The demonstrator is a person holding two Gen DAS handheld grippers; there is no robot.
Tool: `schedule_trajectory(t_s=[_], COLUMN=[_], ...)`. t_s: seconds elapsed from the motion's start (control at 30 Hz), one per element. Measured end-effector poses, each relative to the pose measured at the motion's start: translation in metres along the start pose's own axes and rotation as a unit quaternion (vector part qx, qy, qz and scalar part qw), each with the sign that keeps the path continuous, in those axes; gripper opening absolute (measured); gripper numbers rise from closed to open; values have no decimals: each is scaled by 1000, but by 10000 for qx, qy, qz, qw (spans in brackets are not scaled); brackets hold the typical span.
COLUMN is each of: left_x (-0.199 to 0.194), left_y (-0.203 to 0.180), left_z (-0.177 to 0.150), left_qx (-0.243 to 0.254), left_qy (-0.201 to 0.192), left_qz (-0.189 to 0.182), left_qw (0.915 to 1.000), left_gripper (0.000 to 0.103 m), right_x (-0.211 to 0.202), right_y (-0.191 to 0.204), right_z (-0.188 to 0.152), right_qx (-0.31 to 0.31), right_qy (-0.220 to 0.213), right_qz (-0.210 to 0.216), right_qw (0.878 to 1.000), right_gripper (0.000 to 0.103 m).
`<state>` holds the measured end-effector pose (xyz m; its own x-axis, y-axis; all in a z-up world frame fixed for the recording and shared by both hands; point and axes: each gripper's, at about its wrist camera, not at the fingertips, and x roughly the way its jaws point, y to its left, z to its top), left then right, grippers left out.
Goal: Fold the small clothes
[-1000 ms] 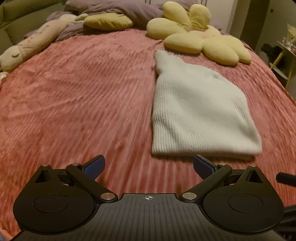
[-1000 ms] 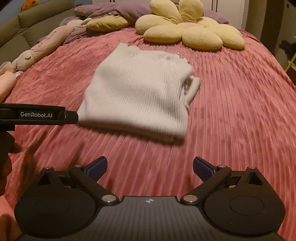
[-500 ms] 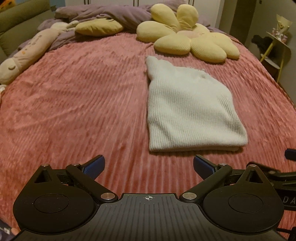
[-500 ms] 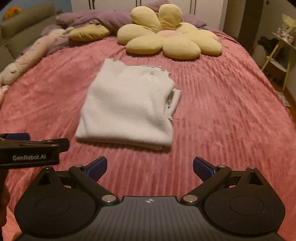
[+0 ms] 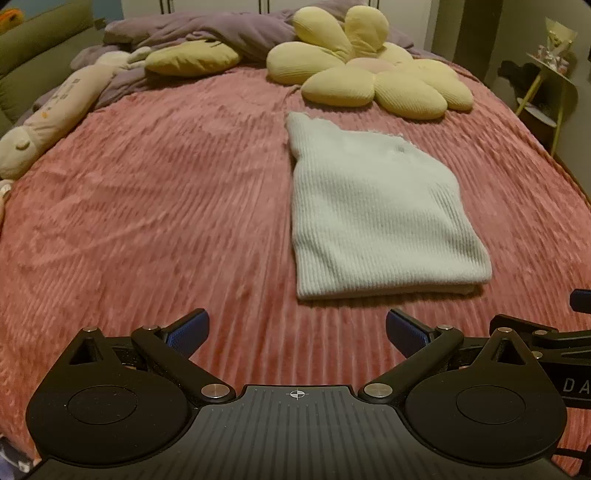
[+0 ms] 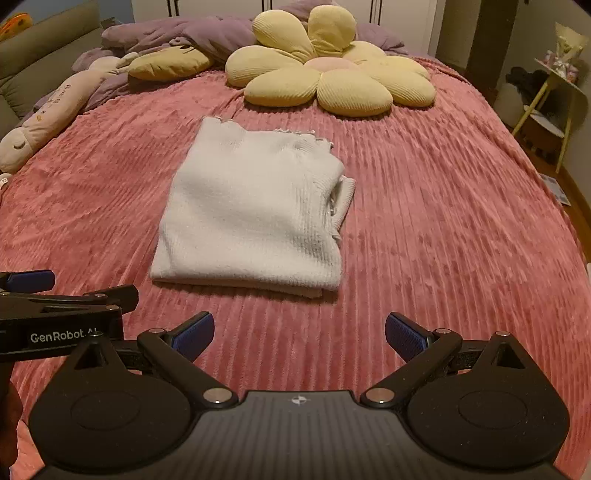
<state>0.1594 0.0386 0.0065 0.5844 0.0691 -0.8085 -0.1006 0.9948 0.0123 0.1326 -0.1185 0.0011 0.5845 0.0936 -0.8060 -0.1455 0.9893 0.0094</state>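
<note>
On the pink ribbed bedspread [image 6: 424,229], ahead of both my grippers, I find the white knitted garment [image 6: 255,210] lying folded into a rough rectangle, its folded edge nearest me and a frilled edge at the far end. A strip of an inner layer sticks out along its right side in the right wrist view. It lies flat, touched by neither gripper.

My left gripper [image 5: 295,328] hangs above the bedspread short of the garment's near edge, its blue-padded fingers [image 5: 186,330] spread wide with nothing between them. My right gripper [image 6: 299,330] stands likewise, jaws wide apart and empty, the garment ahead and slightly to its left. Each gripper shows at the edge of the other's view: the two sit side by side, close together.

Beyond the garment, near but apart from it, lies a yellow flower-shaped cushion [image 6: 332,81]. Further left I note a yellow pillow [image 5: 192,59], a purple quilt [image 6: 184,33] bunched at the head of the bed, and a long cream plush toy [image 5: 51,114] along the left edge. A yellow side table [image 6: 554,107] stands right of the bed.
</note>
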Motion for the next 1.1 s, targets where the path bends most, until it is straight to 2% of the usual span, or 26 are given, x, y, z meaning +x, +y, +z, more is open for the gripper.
schedule_trajectory(t_s=[1.1], left_x=[-3], left_y=[-8], left_z=[4], left_qx=[230], left_qy=[-51], left_qz=[20], left_qw=[9997], left_gripper=[103], right_x=[-3], right_y=[-6], right_z=[2], right_qx=[212], right_qy=[34], right_qz=[-41], right_qw=[9998], right_gripper=[99])
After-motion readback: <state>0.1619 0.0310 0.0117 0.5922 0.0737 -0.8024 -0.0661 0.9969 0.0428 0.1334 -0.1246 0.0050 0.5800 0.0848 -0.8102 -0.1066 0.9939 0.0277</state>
